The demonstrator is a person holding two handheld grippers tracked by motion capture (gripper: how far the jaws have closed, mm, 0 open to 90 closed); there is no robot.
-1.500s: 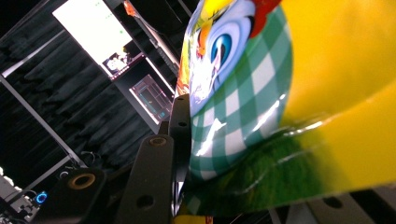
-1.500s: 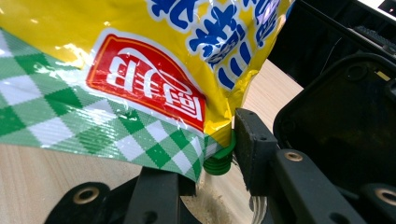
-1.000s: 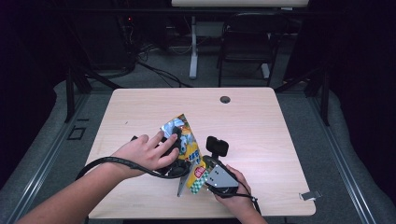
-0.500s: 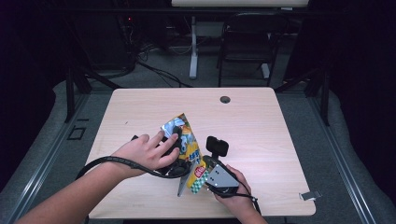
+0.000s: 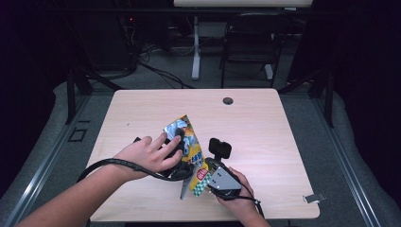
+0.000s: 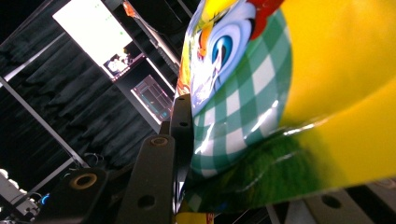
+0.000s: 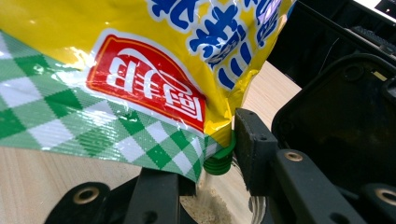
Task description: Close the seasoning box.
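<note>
surface: wooden table (image 5: pixel 265 123) | on it: yellow snack bag (image 5: pixel 189 142)

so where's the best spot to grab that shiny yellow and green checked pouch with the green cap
Judging by its pose, grip the flat sealed edge of the yellow and green checked pouch, coming in from the side with jaws across the film: the green screw cap points down, and the bulging middle looks slippery.

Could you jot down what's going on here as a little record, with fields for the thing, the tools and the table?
thing handled: yellow pouch with green check pattern and a green spout
left gripper: closed on the pouch's body
right gripper: jaws on either side of the pouch's spout end; grip unclear
pouch position: tilted, lifted partly off the table
under spout: pale powder on the wood
other: small dark round hole at far edge
</note>
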